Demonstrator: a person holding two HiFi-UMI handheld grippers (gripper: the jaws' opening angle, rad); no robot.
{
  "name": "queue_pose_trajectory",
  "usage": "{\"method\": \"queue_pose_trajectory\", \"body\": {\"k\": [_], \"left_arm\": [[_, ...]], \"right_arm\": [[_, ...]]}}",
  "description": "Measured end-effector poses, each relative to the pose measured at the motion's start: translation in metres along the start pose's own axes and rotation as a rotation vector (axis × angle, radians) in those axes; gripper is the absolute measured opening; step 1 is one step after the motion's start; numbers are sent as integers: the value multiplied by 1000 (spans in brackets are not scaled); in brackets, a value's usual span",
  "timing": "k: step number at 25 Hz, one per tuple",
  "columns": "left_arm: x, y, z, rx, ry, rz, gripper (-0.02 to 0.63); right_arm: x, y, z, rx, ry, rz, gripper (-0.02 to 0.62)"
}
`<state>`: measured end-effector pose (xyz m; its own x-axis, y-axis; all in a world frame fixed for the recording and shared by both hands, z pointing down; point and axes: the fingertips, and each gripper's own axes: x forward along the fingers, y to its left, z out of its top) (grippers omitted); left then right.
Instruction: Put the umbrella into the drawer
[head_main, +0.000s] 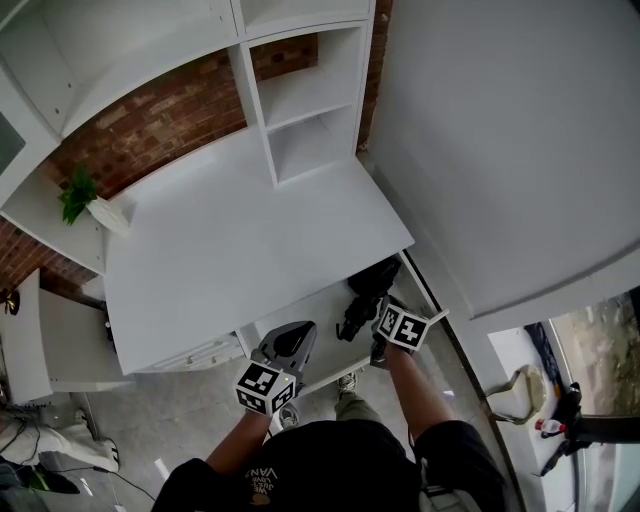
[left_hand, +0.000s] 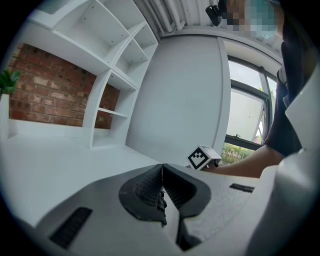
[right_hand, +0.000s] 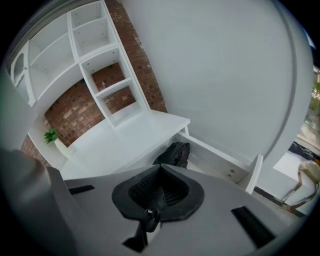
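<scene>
With the umbrella (right_hand: 172, 154) lying in the open drawer (right_hand: 216, 150), the left hand-held gripper (left_hand: 162, 171) and right hand-held gripper (right_hand: 160, 170) are closed, empty.

We see a home study: a white bench (head_main: 250, 230) with built-in shelves (head_main: 310, 100) against a brick wall (head_main: 150, 128), a potted plant (head_main: 78, 194), and a large window (left_hand: 244, 120).

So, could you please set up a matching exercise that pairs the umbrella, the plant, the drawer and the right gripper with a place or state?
1 umbrella
2 plant
3 drawer
4 right gripper

A jaws shut, nothing held
B pulled open
C lying inside the drawer
D on the desk by the brick wall

Pairs: 1-C, 2-D, 3-B, 4-A
</scene>
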<state>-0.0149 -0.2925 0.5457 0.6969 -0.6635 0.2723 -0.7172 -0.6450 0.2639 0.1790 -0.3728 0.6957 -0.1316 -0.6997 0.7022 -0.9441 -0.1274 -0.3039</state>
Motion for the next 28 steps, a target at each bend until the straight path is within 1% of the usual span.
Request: {"method": "queue_pose_trajectory", "body": {"k": [4, 8, 12, 19, 28], "left_arm": [[-14, 0, 0, 2, -8, -7, 8], [-30, -1, 1, 7, -17, -18, 8], [-46, -3, -1, 16, -20, -33, 8], [-78, -11, -4, 38, -22, -62, 8], [-129, -13, -16, 40, -36, -70, 8]], "right_arm": [[-31, 20, 7, -80, -74, 20, 2], [-63, 38, 8, -139, -147, 14, 2], [-91, 54, 4, -140, -200, 19, 2], [-136, 79, -16, -152, -247, 29, 2], [-199, 112, -38, -158, -344, 42, 2]]}}
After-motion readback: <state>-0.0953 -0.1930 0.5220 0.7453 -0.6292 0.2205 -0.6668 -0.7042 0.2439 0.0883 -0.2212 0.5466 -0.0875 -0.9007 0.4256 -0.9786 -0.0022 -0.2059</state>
